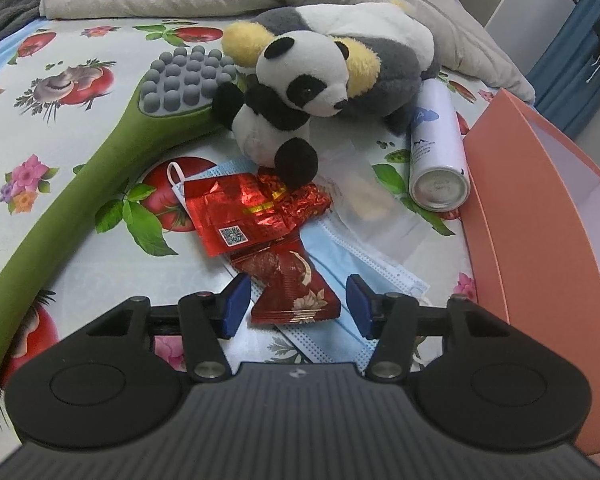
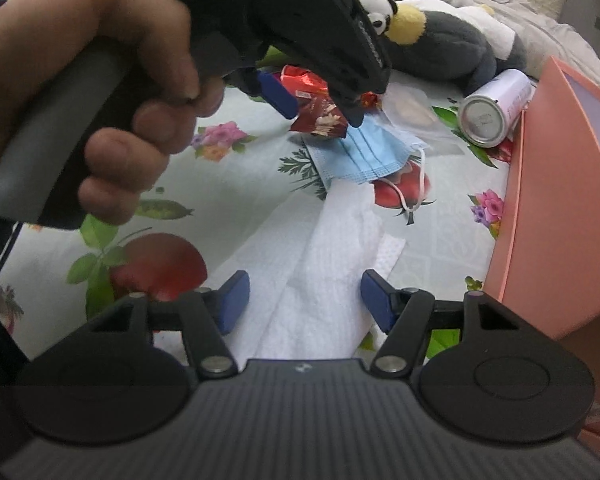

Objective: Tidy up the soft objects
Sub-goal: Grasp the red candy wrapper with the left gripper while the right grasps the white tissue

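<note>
two grippers spread wide over a cluttered bedsheet

two plush toys sit at 12 o'clock in the left wrist view: a panda toy [image 1: 288,100] leaning upright against a grey, white and yellow plush [image 1: 364,48] lying behind it. the left gripper [image 1: 296,300] has its blue pads apart, holding nothing, with a dark red snack packet [image 1: 294,284] lying between them on the floral sheet [image 1: 60,60]. just past that packet lies a crumpled red foil wrapper [image 1: 240,212], and the panda's black foot touches it. a blue face mask [image 1: 352,260] lies under both wrappers. a green massage hammer [image 1: 80,172] with grey nubs runs from 9 o'clock up to the panda's arm. a white spray can [image 1: 436,148] lies on its side at 2 o'clock, beside a pink box [image 1: 540,208] along the 3 o'clock edge.

in the right wrist view, the right gripper [image 2: 304,300] also has its pads apart and empty, above a white paper towel [image 2: 320,272] spread flat on the sheet. the left hand [image 2: 100,92] grips the other tool's handle at 10 o'clock.
</note>
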### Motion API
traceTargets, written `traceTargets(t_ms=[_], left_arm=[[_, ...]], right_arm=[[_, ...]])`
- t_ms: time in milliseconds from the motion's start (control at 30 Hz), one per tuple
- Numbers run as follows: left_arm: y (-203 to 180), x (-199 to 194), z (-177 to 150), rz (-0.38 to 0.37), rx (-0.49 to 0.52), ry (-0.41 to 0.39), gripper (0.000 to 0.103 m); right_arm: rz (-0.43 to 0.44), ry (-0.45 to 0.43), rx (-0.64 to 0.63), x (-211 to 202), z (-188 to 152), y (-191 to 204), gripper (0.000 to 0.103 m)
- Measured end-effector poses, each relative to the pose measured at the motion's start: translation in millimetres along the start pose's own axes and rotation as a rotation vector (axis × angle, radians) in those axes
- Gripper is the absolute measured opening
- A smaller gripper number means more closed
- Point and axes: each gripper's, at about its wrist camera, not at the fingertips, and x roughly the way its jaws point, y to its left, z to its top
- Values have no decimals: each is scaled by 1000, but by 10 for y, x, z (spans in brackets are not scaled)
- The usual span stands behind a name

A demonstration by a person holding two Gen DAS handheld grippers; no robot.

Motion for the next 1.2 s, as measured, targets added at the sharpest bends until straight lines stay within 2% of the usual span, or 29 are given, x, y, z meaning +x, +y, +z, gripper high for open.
traceTargets(t_ms=[100, 200, 267, 367, 467, 867, 1200], left_arm=[[-26, 16, -19, 19, 24, 12, 53], [-40, -12, -30, 21, 26, 4, 51], [-47, -47, -33, 12, 20, -4, 49], [-68, -115, -50, 7, 25, -12, 49], [-76, -210, -92, 7, 27, -17, 48], [-55, -601, -387, -8, 10, -42, 46], [-26, -832, -928, -33, 15, 22, 44]], right_arm=[[27, 16, -18, -4, 7, -22, 62], [41, 22, -23, -5, 8, -25, 49], [41, 22, -31, -8, 4, -11, 30], [32, 28, -48, -18, -9, 18, 14], [30, 34, -62, -60, -23, 38, 11], [-17, -1, -2, -329, -69, -94, 11], [-47, -4, 49, -411, -161, -147, 11]])
